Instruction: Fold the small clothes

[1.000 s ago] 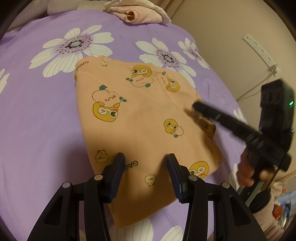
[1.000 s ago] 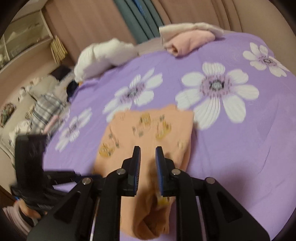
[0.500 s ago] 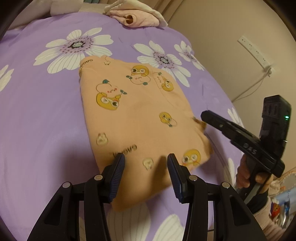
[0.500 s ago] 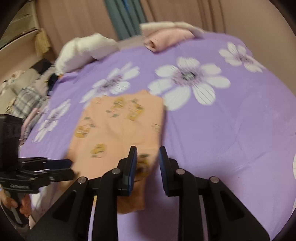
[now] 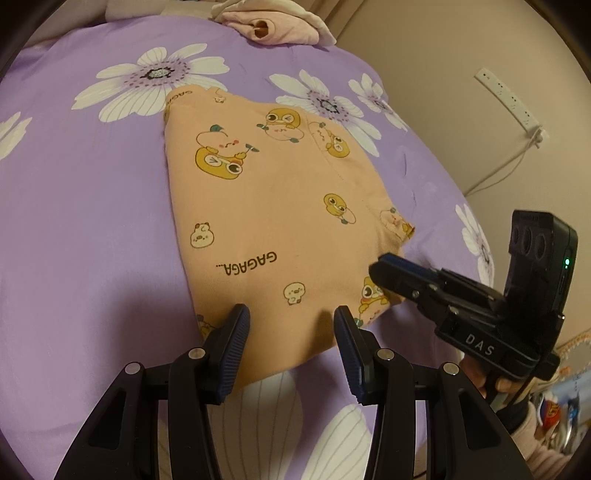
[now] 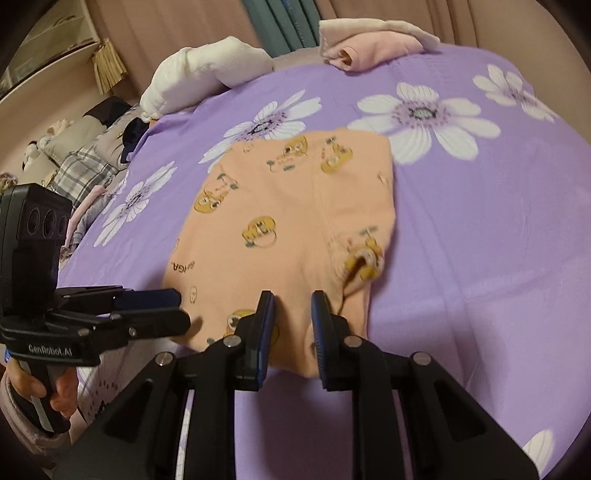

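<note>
An orange garment with yellow cartoon prints (image 5: 280,206) lies folded flat on the purple flowered bed cover (image 5: 81,236); it also shows in the right wrist view (image 6: 291,229). My left gripper (image 5: 291,325) is open and empty, just above the garment's near edge. My right gripper (image 6: 293,308) is open with a narrower gap, empty, over the garment's near right corner. In the left wrist view the right gripper (image 5: 384,271) comes in from the right at that corner. In the right wrist view the left gripper (image 6: 177,306) reaches in from the left.
A folded pink and white garment (image 5: 273,24) lies at the far end of the bed, also in the right wrist view (image 6: 373,46). White cloth (image 6: 207,70) and plaid clothes (image 6: 77,173) sit at the left. A wall with a power strip (image 5: 509,99) is at the right.
Both grippers have drawn back toward the garment's near edge. The right gripper has opened wider. The garment now lies flat.
</note>
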The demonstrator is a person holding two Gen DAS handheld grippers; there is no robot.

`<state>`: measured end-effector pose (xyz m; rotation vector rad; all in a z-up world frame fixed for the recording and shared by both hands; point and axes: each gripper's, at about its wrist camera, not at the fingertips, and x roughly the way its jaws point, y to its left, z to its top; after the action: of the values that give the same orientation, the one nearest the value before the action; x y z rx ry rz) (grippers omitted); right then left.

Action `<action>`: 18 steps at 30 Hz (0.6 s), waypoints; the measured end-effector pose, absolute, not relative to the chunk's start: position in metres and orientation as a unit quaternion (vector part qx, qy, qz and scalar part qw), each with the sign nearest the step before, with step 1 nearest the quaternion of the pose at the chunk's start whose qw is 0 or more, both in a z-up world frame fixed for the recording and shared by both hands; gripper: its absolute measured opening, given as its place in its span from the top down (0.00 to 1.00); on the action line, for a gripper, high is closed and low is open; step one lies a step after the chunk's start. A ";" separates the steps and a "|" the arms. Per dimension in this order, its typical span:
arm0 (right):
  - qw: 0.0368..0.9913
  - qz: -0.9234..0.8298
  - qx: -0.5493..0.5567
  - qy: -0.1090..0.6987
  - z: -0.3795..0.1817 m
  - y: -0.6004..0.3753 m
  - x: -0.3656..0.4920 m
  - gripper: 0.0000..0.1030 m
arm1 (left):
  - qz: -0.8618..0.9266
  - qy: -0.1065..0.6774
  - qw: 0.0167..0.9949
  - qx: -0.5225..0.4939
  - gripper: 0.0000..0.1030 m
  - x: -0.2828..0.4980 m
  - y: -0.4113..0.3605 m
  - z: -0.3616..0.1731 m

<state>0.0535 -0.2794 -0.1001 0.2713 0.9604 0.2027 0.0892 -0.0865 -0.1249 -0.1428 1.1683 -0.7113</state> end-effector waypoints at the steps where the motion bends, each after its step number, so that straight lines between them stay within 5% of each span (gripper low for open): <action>1: 0.873 0.097 0.132 0.459 -0.102 -0.280 0.051 0.81 | -0.328 0.539 0.773 -0.065 0.55 0.088 -0.086 -0.125; 18: 0.870 0.099 0.162 0.455 -0.106 -0.285 0.044 0.81 | -0.321 0.537 0.778 -0.057 0.55 0.086 -0.088 -0.126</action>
<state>0.0437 -0.2854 -0.1060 0.3393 0.9525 0.2068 0.0863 -0.0881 -0.1261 -0.1228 1.1611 -0.6941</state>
